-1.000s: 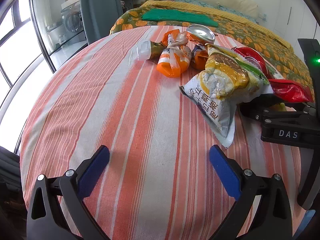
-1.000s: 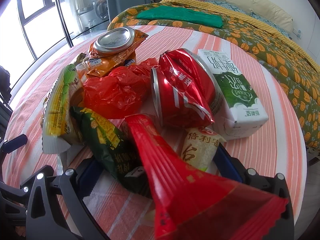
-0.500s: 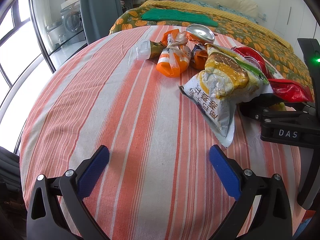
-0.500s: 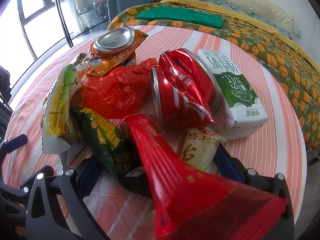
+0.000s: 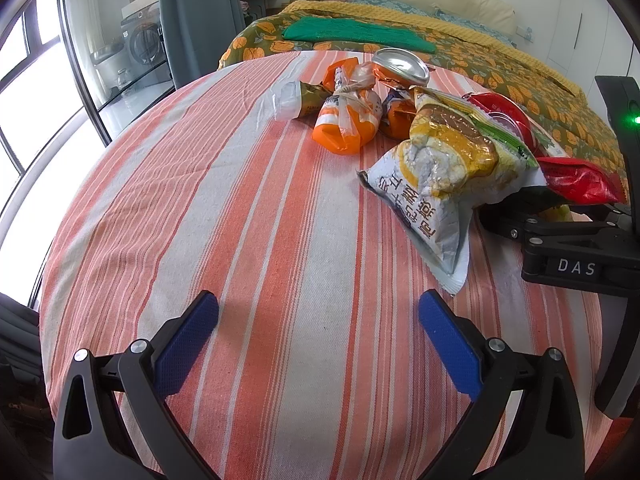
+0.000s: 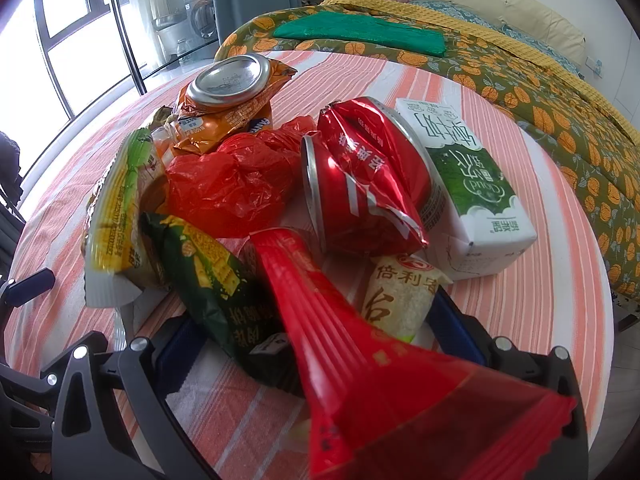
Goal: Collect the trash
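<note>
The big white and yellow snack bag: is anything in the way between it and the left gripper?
Nothing visible. Only bare striped tablecloth lies between the open left gripper and the snack bag, which sits ahead and to its right.

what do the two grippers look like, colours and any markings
Both match. The left gripper has a black angular frame, silver screws at the joints and two fingers with textured blue pads. The right gripper is built the same; seen from the left wrist view, its black body carries white "DAS" lettering and a green light. No sleeves or cables show.
</note>
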Available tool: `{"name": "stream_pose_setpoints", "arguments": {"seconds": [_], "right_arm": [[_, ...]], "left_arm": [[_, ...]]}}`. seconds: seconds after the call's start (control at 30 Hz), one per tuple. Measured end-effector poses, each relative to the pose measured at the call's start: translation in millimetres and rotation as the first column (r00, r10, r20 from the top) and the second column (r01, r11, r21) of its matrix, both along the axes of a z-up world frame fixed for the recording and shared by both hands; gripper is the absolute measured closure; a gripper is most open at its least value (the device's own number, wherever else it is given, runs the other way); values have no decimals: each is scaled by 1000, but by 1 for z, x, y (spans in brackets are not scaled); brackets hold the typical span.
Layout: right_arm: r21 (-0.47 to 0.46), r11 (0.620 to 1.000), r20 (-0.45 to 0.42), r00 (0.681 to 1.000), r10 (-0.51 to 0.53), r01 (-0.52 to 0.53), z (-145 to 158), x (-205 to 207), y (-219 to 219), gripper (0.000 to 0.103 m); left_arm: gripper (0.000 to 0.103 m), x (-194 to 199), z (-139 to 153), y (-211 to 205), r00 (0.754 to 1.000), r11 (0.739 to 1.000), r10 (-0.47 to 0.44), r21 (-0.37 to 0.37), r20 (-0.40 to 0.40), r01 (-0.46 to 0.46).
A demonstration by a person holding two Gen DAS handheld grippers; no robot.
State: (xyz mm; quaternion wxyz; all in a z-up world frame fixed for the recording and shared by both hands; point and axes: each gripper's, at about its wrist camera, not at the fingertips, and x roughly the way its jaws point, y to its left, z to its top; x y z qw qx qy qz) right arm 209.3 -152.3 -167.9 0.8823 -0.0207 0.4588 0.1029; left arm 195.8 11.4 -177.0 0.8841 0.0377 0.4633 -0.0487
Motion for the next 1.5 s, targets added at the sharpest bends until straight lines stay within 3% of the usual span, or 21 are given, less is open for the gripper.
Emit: {"name": "stream_pose_setpoints", "arguments": {"seconds": [0.6, 0.7, 0.77, 0.87, 0.93, 1.0, 1.13, 1.2, 1.27, 1.33, 1.5], "right_arm": [[-2, 1000, -14, 1000, 15, -15, 1, -1, 2, 4], [-21, 999, -8, 1000, 25, -25, 8, -23, -10, 5], [-13, 1000, 8, 1000, 5, -5, 14, -46, -24, 5], [26, 999, 37, 999, -27, 26, 22, -89, -47, 5], [67, 997, 60, 997, -52, 48, 27, -117, -57, 5], [118, 990, 81, 993, -81, 71, 32, -141, -64, 5], [148, 985, 123, 986, -110, 91, 37, -172, -66, 5], [144, 985, 140, 983, -119, 99, 39, -182, -64, 5], [154, 982, 150, 980, -131, 108, 39, -188, -66, 5], [165, 980, 155, 978, -137, 112, 39, -192, -69, 5], [117, 984, 172, 973, -154, 135, 37, -202, -76, 5]], "left_arm": [[4, -1, -1, -1, 1000, 1000, -5, -4, 0, 5], [4, -3, 1, -1, 1000, 1000, -22, -11, 0, 22], [5, -6, 4, -2, 995, 993, -104, -55, 7, 104], [5, -4, 12, -8, 968, 962, -243, -117, 61, 248], [5, 4, 16, -23, 944, 946, -314, -53, 99, 320], [5, 18, 12, -36, 927, 930, -367, 7, 81, 367], [7, 40, 7, -44, 915, 914, -403, -27, 35, 404], [7, 45, 8, -47, 912, 914, -406, 5, 51, 407], [13, 51, 8, -53, 912, 913, -408, 12, 50, 408], [32, 53, 5, -59, 909, 909, -416, 26, 30, 415], [54, 44, 12, -57, 921, 919, -390, 54, -8, 390]]}}
